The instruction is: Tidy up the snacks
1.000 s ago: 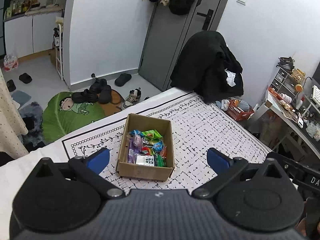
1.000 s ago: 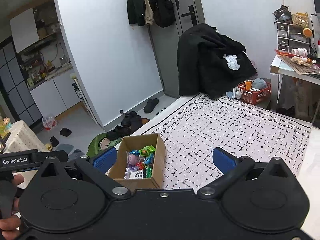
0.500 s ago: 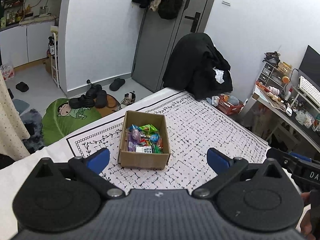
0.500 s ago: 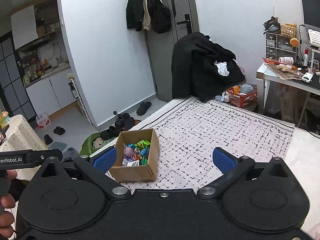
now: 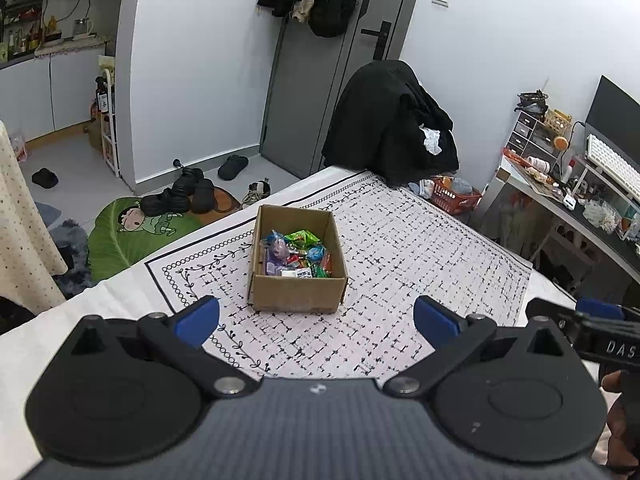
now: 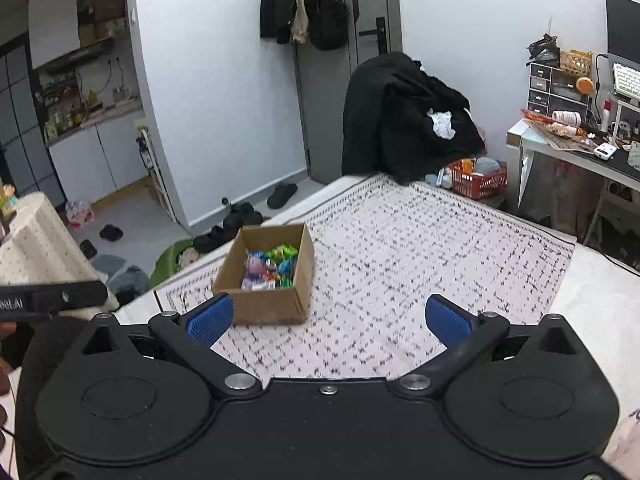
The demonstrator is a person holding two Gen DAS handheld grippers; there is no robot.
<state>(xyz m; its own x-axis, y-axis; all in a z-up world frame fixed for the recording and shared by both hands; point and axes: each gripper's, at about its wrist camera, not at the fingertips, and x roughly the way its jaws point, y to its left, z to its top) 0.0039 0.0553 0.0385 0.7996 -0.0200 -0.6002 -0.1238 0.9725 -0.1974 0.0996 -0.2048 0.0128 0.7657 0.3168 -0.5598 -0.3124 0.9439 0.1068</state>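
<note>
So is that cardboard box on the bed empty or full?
Partly full: the open-topped cardboard box holds colourful wrapped snacks well below its rim.

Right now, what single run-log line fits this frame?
left tongs: open, empty | right tongs: open, empty | snacks: in cardboard box | box: on patterned cloth

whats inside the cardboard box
The cardboard box holds a heap of wrapped snacks: green, blue, purple and red packets, plus a white one with black print. Whatever lies under the top layer, and the box floor, is covered.
</note>
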